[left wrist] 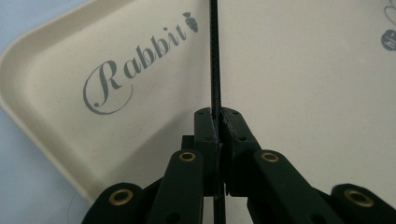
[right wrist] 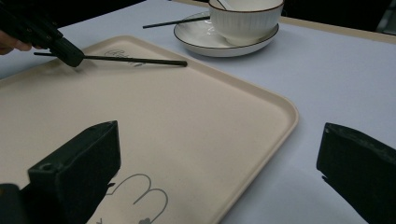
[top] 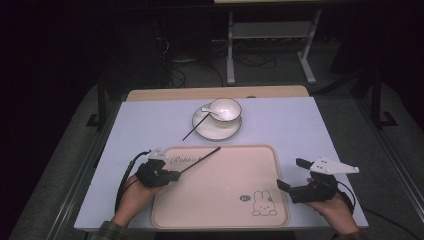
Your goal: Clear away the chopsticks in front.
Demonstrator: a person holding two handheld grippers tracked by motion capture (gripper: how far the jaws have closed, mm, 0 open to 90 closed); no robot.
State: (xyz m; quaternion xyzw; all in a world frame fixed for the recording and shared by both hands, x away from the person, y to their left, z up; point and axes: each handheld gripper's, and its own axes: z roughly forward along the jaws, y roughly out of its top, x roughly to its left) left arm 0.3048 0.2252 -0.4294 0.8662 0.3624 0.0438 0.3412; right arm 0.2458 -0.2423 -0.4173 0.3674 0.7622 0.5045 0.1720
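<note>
Left gripper (top: 172,175) pinching black chopstick (top: 200,160) low over beige tray (top: 220,220), likely for laying flat; right gripper (top: 290,176) spread wide, idle off tray's right edge.

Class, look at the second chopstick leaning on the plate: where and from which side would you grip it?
Grip the second chopstick on its lower half, beside the plate, from above with jaws across it; that end lies on the table, away from the bowl.
</note>
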